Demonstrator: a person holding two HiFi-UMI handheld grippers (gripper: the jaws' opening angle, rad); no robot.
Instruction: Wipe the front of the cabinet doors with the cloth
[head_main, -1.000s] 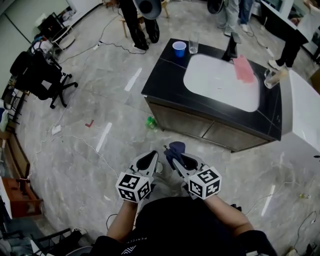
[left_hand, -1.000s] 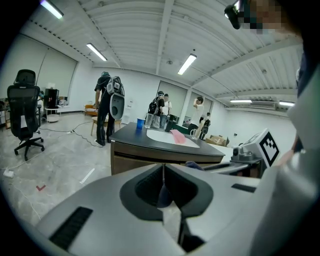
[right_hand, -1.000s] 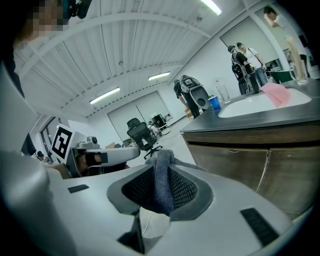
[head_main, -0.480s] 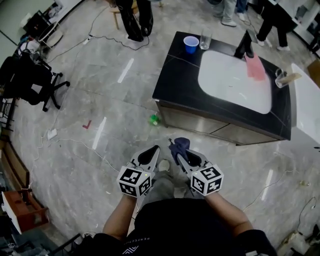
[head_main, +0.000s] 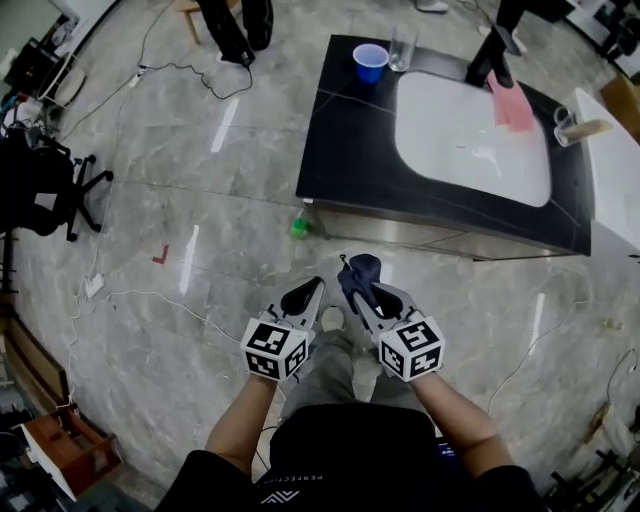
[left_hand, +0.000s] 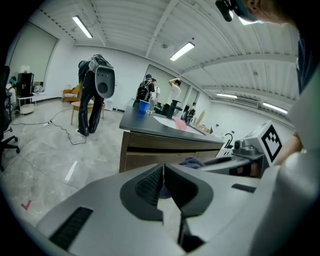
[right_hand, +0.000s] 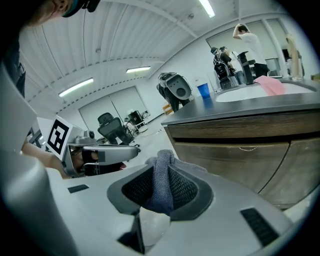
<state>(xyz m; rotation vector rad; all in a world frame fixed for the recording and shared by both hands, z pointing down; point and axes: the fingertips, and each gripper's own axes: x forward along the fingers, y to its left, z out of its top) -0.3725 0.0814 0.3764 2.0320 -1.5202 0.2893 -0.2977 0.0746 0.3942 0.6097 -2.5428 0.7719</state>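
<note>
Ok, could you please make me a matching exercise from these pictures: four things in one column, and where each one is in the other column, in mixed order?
Things:
1. dark blue cloth
2. blue cup
3. pink rag
4. small green object

Places:
a. on the floor by the corner of the cabinet
b. clamped in the right gripper
c. on the black counter beside a clear glass
d. at the edge of the white sink next to the black faucet

Pairs: 1-b, 2-c, 3-d, 4-a
</note>
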